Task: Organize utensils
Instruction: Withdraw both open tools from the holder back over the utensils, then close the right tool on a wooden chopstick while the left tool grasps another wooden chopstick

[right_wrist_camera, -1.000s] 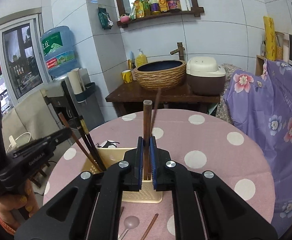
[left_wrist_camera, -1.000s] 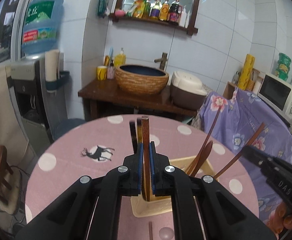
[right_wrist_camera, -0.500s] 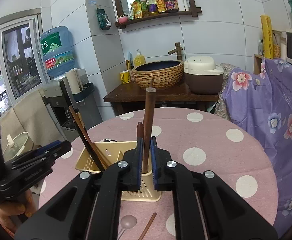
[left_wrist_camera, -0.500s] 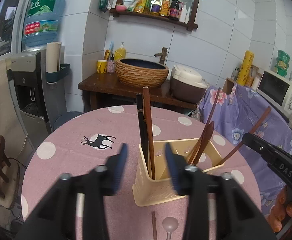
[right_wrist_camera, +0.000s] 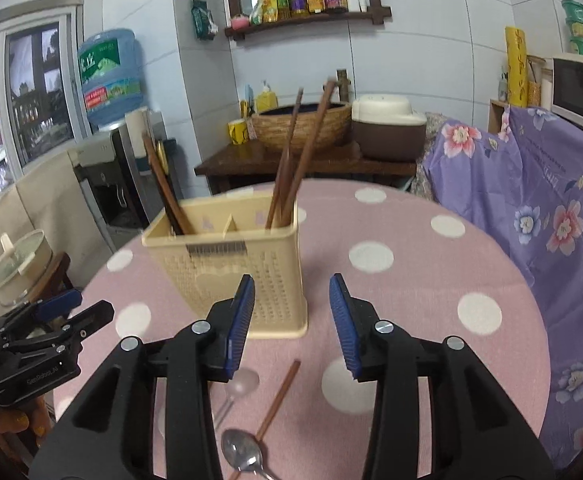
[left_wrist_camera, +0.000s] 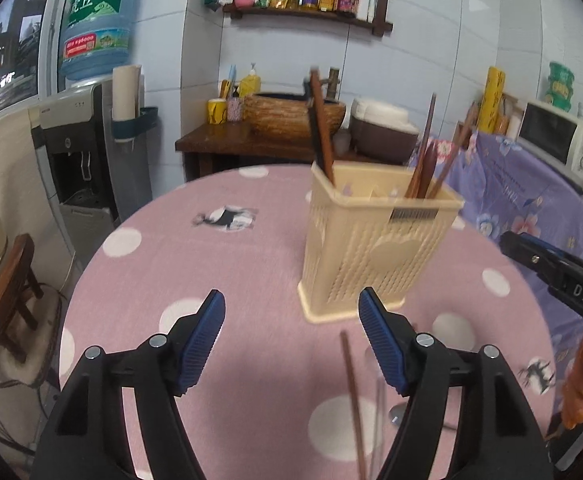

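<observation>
A cream plastic utensil holder stands on the pink dotted table; it also shows in the right wrist view. Dark chopsticks stand in its left compartment, and brown wooden utensils in its right one. My left gripper is open and empty, near the holder's front left. My right gripper is open and empty, in front of the holder's right corner. A loose wooden chopstick, a metal spoon and a clear spoon lie on the table below the right gripper.
The round table has a purple flowered cloth to its right. A water dispenser and a stool with a pot stand to the left. A wooden counter with a basin is behind.
Both grippers have let go of the utensils, which now stand in the holder. Both have opened and drawn back and down toward the table's near side.
</observation>
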Motion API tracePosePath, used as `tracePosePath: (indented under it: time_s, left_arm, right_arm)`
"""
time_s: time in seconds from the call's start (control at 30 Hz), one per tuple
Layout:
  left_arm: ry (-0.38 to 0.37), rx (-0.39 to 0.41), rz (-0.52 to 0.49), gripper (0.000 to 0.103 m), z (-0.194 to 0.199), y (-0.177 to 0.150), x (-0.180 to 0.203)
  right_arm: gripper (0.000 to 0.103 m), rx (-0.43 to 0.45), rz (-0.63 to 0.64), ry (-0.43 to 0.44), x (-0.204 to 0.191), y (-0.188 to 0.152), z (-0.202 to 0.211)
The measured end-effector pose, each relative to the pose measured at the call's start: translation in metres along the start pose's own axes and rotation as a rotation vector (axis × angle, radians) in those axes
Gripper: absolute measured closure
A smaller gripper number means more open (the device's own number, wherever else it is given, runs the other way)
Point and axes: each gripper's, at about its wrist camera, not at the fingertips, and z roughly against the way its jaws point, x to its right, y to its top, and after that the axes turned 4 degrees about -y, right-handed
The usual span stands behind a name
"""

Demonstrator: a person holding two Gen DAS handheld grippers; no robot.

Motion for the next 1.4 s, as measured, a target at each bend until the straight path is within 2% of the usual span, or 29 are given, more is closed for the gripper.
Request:
tracePosePath:
  time_s: [0.1, 0.33, 0.47, 0.6, 0.9, 1.0, 1.2, 1.4]
  left_arm:
    - [0.009, -0.055, 0.029, 0.034, -0.010, -0.020, -0.011]
    - [0.028, -0.113, 0.034, 0.035, -0.017, -0.053, -0.016]
    - [0.027, -0.141, 0.031, 0.037, -0.022, -0.065, -0.015]
    - [0.020, -0.160, 0.029, 0.040, -0.026, -0.070, -0.013]
    - [0.022, -0.167, 0.006, 0.040, -0.028, -0.074, -0.009]
    - [0.021, -0.173, 0.007, 0.041, -0.030, -0.075, -0.010]
    - [0.004, -0.186, -0.009, 0.044, -0.037, -0.073, -0.002]
    - [-0.025, -0.201, -0.050, 0.046, -0.046, -0.067, 0.014]
  right_arm:
    - [0.063, -0.060, 0.004, -0.013, -0.001, -0.027, -0.008]
    - [0.063, -0.219, -0.036, -0.039, 0.006, -0.084, -0.033]
    - [0.063, -0.279, -0.061, -0.030, 0.010, -0.102, -0.042]
    - [0.065, -0.312, -0.069, -0.015, 0.004, -0.104, -0.050]
    - [0.073, -0.374, -0.053, -0.039, -0.017, -0.100, -0.080]
    - [0.075, -0.369, -0.042, -0.063, -0.020, -0.097, -0.085]
    - [0.090, -0.364, -0.022, -0.124, -0.027, -0.090, -0.097]
    - [0.094, -0.360, -0.053, -0.107, -0.023, -0.083, -0.107]
